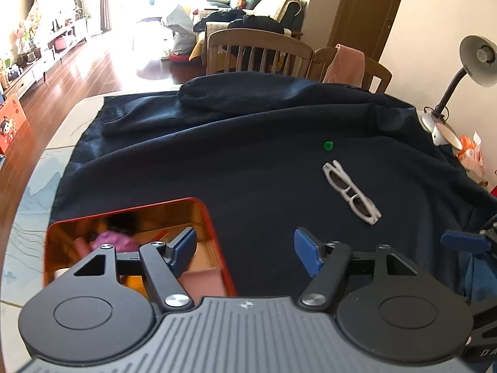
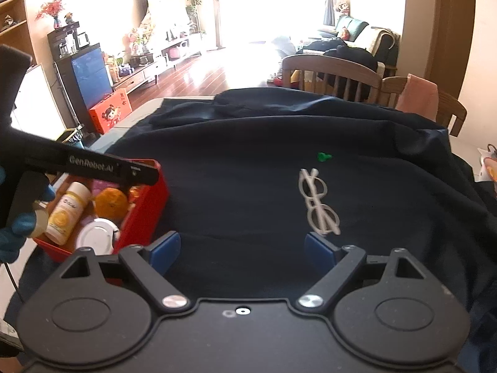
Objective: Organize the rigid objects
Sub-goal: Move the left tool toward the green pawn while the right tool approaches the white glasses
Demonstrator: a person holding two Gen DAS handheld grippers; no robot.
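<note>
Right wrist view shows the right gripper [image 2: 242, 250] spread wide and empty just short of the white sunglasses [image 2: 318, 202], well right of the red box [image 2: 146, 214]; the left gripper [image 1: 245, 250], likewise open, hovers at that box, so grasping them probably comes next.

Both tools gape with nothing between their fingers: the left tool [image 1: 245, 250] and the right tool [image 2: 242, 248].
</note>
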